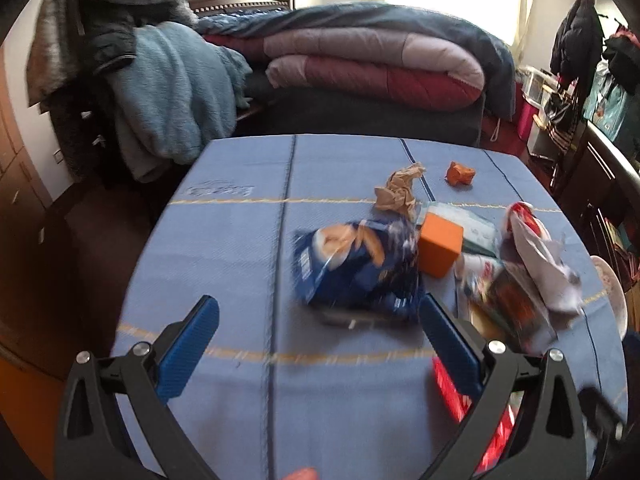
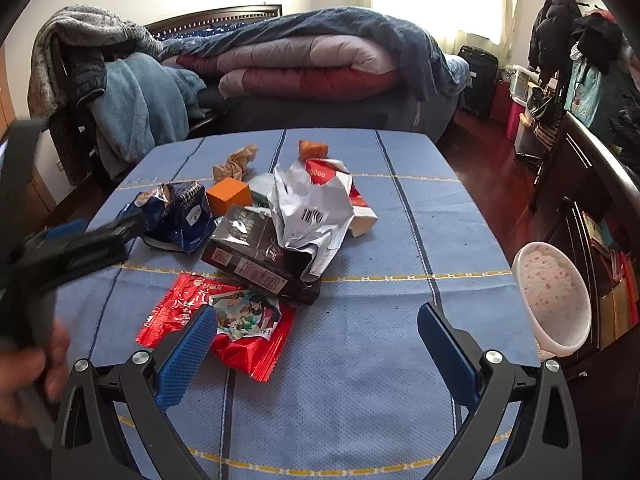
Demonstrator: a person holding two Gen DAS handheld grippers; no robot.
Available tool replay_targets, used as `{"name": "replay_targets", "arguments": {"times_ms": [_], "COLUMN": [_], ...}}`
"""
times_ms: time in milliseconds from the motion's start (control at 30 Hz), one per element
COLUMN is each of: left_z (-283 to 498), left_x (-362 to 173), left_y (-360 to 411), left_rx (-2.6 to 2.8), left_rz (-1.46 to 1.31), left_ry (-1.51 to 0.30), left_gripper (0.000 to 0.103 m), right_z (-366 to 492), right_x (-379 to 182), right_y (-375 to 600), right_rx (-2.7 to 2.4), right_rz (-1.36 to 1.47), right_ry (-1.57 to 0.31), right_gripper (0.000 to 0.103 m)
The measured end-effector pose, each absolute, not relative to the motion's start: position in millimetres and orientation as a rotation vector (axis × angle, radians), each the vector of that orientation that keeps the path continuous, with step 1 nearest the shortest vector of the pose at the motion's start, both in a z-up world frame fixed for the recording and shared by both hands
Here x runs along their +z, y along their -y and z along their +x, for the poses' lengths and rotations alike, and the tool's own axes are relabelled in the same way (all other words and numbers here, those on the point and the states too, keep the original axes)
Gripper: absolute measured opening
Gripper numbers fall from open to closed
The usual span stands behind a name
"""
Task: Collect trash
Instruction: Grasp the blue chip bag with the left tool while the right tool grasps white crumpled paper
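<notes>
Trash lies piled on a table with a blue cloth (image 2: 360,360). In the right wrist view I see a red snack wrapper (image 2: 240,344), a black box (image 2: 260,260), a crumpled white bag (image 2: 308,212), a blue snack bag (image 2: 180,212), an orange box (image 2: 230,196), brown crumpled paper (image 2: 236,162) and an orange wrapper (image 2: 312,148). My right gripper (image 2: 318,332) is open, its left finger over the red wrapper. My left gripper (image 1: 318,316) is open just short of the blue snack bag (image 1: 352,264), holding nothing. The orange box (image 1: 440,248) sits behind the bag.
A white bin with pink specks (image 2: 554,300) stands off the table's right edge. Behind the table is a bed with folded quilts (image 2: 300,68), and a chair draped with clothes (image 2: 120,92) is at the back left. A hand (image 2: 32,368) holds the left gripper (image 2: 80,248).
</notes>
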State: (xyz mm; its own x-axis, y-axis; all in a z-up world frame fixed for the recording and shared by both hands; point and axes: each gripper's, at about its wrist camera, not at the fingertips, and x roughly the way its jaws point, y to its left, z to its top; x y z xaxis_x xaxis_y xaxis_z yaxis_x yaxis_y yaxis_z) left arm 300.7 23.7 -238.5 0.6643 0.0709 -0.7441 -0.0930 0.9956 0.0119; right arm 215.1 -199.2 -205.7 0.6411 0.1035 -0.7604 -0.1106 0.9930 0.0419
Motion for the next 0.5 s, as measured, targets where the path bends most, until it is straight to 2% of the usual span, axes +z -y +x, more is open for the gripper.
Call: {"name": "replay_targets", "arguments": {"times_ms": [300,367,400,500], "left_z": [355,357,359,357], "left_x": [-274,-279,-281,-277], "left_y": [-9,-13,-14,-15], "left_rx": [0.065,0.026,0.019,0.010], "left_rz": [-0.064,-0.130,-0.148,-0.144], "left_ry": [-0.891,-0.893,-0.906,-0.886], "left_gripper": [0.099,0.076,0.067,0.051], "right_z": [229,231,232,236], "right_x": [-215,-216,-216,-215], "right_y": [212,212,212,210], "right_rx": [0.097,0.094,0.094,0.106], "right_rz": [0.018,0.020,0.023,0.033], "right_ry": [-0.887,-0.888,-0.886,-0.874], "right_gripper": [0.099,0.099,0.099,0.099]}}
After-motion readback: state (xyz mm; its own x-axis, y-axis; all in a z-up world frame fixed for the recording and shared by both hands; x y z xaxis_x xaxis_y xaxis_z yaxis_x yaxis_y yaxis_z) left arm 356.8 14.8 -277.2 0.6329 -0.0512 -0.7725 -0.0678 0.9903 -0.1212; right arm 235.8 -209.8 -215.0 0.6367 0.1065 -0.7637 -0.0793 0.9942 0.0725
